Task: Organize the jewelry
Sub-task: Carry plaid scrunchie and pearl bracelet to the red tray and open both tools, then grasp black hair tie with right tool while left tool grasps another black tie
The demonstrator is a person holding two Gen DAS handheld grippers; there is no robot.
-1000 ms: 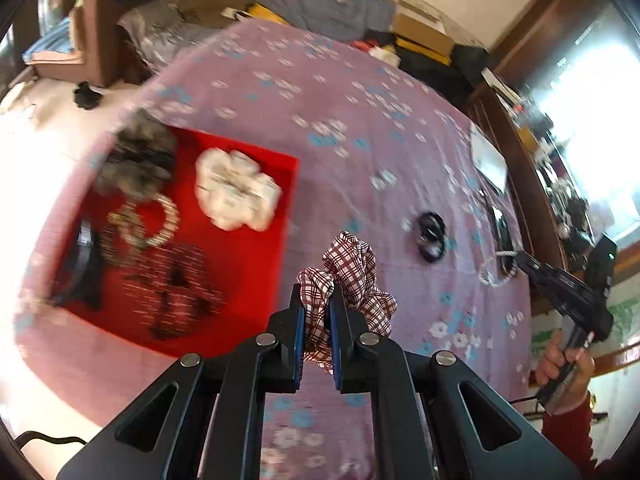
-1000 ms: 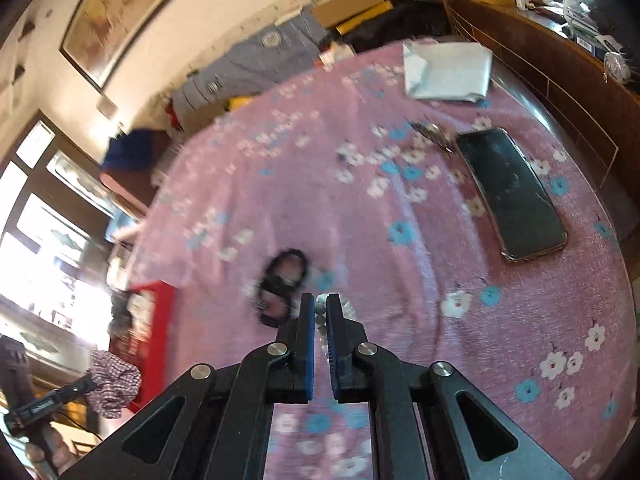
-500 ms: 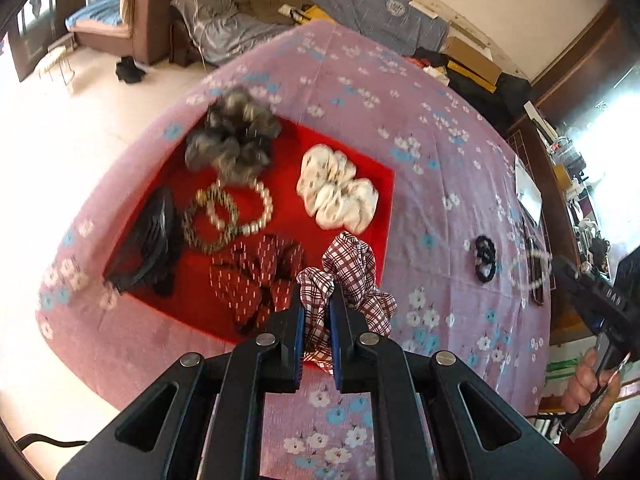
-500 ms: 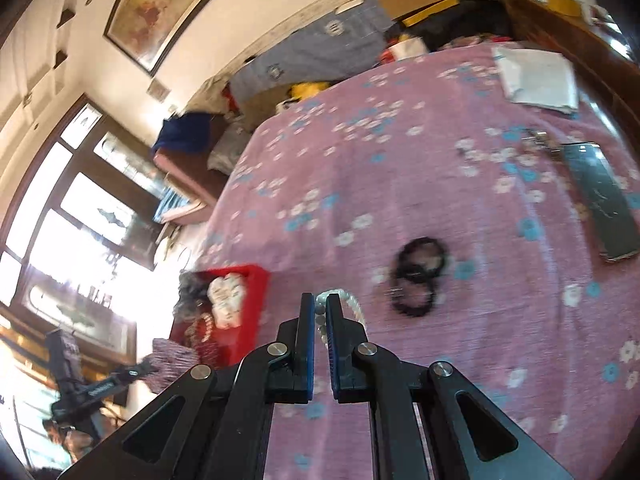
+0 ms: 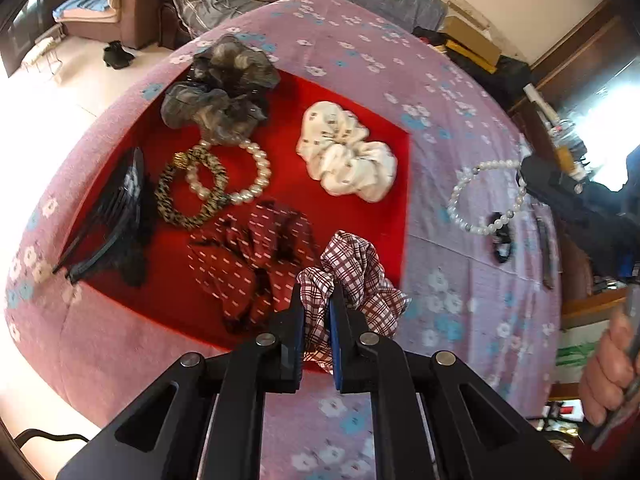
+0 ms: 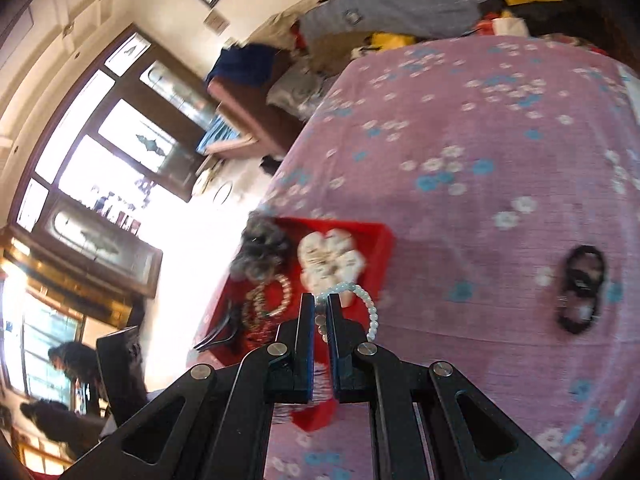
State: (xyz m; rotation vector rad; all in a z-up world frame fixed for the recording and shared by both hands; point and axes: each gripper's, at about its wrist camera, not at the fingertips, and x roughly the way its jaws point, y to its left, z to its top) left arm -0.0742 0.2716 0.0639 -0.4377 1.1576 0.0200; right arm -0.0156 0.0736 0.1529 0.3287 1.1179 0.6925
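My left gripper (image 5: 317, 300) is shut on a red-and-white plaid scrunchie (image 5: 356, 272), held just above the near right corner of the red tray (image 5: 384, 216). The tray holds a grey scrunchie (image 5: 220, 92), a white scrunchie (image 5: 348, 152), a dark red dotted scrunchie (image 5: 248, 256), a pearl bracelet (image 5: 256, 168), a leopard hair tie (image 5: 176, 196) and a black hair claw (image 5: 116, 216). My right gripper (image 6: 318, 312) is shut on a white pearl bracelet (image 6: 370, 308), which dangles (image 5: 484, 200) over the cloth right of the tray (image 6: 380, 248).
A black hair tie (image 6: 580, 280) lies on the pink flowered tablecloth (image 6: 480, 160) to the right of the tray. A phone (image 5: 546, 248) lies near the table's right edge. A sofa and piled bedding stand beyond the table. A hand (image 5: 608, 368) grips the right tool's handle.
The left gripper came down closer to the tray with the plaid scrunchie. The right gripper swung left from the black hair tie toward the tray, carrying the pearl bracelet.
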